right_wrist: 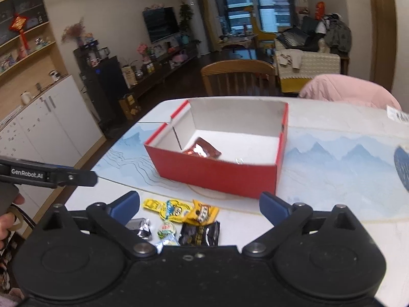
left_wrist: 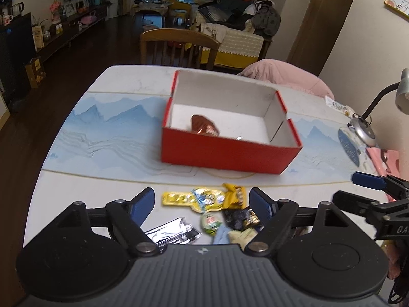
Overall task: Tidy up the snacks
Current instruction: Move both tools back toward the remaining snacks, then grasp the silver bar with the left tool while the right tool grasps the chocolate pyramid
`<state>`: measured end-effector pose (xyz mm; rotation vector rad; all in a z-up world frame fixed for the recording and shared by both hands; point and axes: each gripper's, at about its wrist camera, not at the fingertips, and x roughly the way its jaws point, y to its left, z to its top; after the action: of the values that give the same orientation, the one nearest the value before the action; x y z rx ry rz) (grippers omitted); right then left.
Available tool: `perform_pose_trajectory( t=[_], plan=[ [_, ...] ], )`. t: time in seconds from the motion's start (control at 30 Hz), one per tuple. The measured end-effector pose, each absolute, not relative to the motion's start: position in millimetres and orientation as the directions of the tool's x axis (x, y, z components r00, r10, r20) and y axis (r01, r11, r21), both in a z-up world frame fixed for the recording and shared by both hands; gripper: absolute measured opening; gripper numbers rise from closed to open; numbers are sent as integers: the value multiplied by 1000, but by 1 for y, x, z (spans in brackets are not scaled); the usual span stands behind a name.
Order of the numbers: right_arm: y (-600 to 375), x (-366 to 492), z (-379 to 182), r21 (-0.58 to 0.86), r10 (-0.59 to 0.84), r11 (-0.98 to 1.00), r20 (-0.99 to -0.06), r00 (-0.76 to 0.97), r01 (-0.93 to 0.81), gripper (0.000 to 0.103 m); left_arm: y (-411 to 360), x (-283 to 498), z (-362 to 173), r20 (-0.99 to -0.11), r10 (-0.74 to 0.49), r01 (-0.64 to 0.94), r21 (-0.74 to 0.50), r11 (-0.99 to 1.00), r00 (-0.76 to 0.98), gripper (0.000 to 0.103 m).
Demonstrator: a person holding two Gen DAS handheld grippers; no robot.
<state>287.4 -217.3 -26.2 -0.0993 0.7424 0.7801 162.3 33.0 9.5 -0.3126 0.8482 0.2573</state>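
Note:
An open red box (left_wrist: 225, 153) (right_wrist: 217, 172) stands on the table with a brown foil snack (left_wrist: 204, 126) (right_wrist: 202, 149) inside. Several snack packets lie near the table's front edge: a yellow packet (left_wrist: 194, 199) (right_wrist: 166, 207), an orange-yellow one (left_wrist: 234, 197) (right_wrist: 202, 213), a black one (left_wrist: 240, 218) (right_wrist: 199, 232), a silver one (left_wrist: 171, 234) (right_wrist: 140, 227), a small round green one (left_wrist: 210, 222) (right_wrist: 166, 229). My left gripper (left_wrist: 202, 202) is open and empty above the pile. My right gripper (right_wrist: 199, 204) is open and empty above the pile too.
A blue mountain-print mat (left_wrist: 115, 133) (right_wrist: 332, 158) runs across the white table. A desk lamp (left_wrist: 368, 128) and pink items (left_wrist: 383, 158) sit at the right edge. A wooden chair (left_wrist: 179, 48) and a pink-draped chair (left_wrist: 286, 76) stand behind the table.

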Motion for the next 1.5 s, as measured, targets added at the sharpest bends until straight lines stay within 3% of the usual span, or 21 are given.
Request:
perform_pose_trajectory(
  t=[0.37, 0.77, 1.27, 1.5],
  plan=[
    [-233, 271, -102, 141, 420, 858, -745, 517, -494, 100, 55, 152, -50, -832, 8, -212, -133, 968, 555, 81],
    [-236, 291, -144, 123, 340, 895, -811, 477, -429, 85, 75, 178, -105, -917, -159, 36, -157, 987, 366, 81],
    [-236, 304, -157, 108, 303, 913, -825, 477, -392, 72, 73, 208, -142, -956, -114, 125, -83, 989, 270, 81],
    [-241, 311, -165, 119, 294, 923, -831, 472, -365, 60, 76, 217, -152, -959, -92, 105, -66, 992, 268, 81]
  ],
)
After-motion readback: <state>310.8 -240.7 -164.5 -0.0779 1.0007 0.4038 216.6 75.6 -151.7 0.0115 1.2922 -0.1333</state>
